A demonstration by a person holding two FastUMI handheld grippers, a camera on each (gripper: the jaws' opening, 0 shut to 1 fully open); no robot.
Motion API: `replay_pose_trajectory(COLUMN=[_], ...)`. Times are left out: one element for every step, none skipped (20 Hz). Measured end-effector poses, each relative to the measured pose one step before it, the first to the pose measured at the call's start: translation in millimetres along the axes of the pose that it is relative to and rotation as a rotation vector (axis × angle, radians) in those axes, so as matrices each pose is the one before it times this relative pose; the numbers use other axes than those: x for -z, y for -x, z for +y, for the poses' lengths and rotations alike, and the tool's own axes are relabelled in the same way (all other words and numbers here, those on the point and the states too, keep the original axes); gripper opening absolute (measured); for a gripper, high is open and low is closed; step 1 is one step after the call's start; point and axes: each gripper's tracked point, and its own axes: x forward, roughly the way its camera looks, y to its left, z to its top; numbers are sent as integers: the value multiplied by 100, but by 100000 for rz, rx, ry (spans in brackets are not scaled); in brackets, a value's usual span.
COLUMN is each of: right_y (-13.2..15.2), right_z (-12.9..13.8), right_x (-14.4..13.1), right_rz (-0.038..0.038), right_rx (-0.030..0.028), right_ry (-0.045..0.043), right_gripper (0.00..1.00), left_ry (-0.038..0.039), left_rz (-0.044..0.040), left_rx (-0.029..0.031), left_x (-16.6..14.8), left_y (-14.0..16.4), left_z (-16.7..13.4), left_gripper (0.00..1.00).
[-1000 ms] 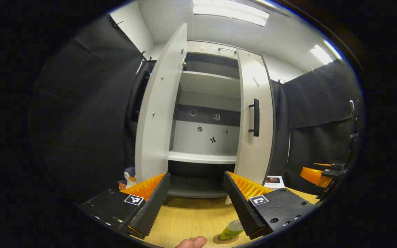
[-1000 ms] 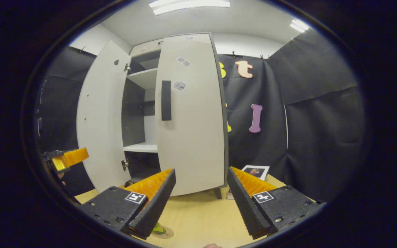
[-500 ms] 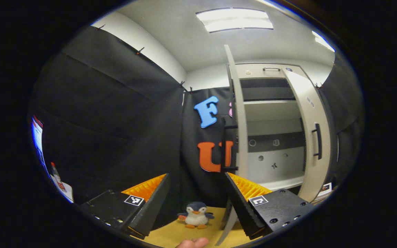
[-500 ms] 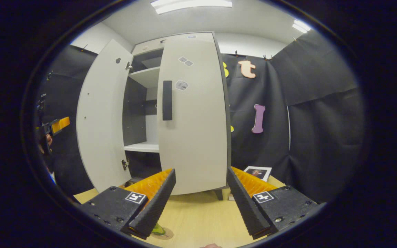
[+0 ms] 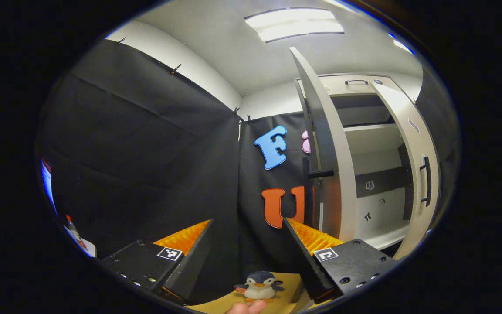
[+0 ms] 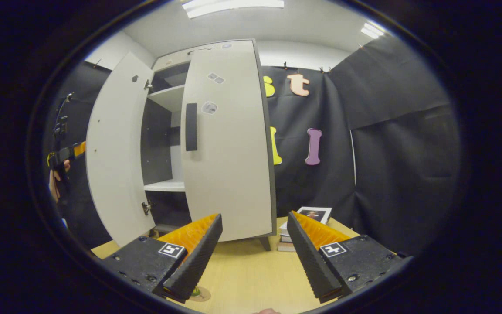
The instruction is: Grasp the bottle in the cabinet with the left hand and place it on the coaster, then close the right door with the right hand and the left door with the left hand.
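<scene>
- Left gripper (image 5: pixel 244 257): jaws spread wide, nothing held, up in the air beside the left door (image 5: pixel 327 144), seen edge-on; penguin (image 5: pixel 259 285) on the table below, between the fingers.
- Right gripper (image 6: pixel 253 257): jaws spread wide too, nothing held, over the table (image 6: pixel 251 274), facing the cabinet.
- Left door (image 6: pixel 113 152): swung wide open. In the right gripper view the left gripper (image 6: pixel 70 152) and a hand (image 6: pixel 55 183) sit just left of it.
- Shelf (image 6: pixel 166 185): bare where visible.
- Right door (image 6: pixel 229 144): almost shut, handle (image 6: pixel 191 126) facing out.
- Bottle (image 6: pixel 195 291) on the coaster (image 6: pixel 202 294), on the table just behind the right gripper's left finger, mostly hidden.
- Books (image 6: pixel 305 218): stacked right of the cabinet.
</scene>
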Motion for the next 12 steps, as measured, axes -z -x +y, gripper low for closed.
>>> replay_pose_trajectory(right_y=[-139,-93,-103,-112,-45,-118,-3,5,47,70,64,-38], right_z=[-285,-236,-158,-2,34,-7,50,-52,-57,-33,-7,-87], right_x=[-152,-182,-266,-132,-114,-147,-105,-51,-58,99,24,140], right_rz=[-162,-418,-554,-408,-332,-208,-285,-154,120,192,197,241], right_rx=[280,303,116,-130,-318,-295,-257,-162,-8,-28,35,153], right_ry=[-671,-565,-443,-291,-88,17,88,147,30,-125,-273,-293], right_gripper=[98,98,98,98,96,97,97,97,97,97,97,95], left_ry=[-984,-126,1335,2661,2337,1644,713,101,168,520,964,1464], left_rz=[126,727,883,820,761,302,365,-326,-250,-312,147,508], left_rx=[20,754,1324,2148,2483,1809,1132,557,362,803,1829,2827], left_x=[-18,-76,111,94,-45,-106,89,-7,-68,-123,76,100], left_y=[-46,105,253,248,-29,178,267,229,342,260,19,-22], left_z=[-148,-201,-511,-601,-766,-651,-751,-611,-418,-649,-804,-1038], left_gripper=[93,99,92,99,92,92,92,92,92,92,92,92])
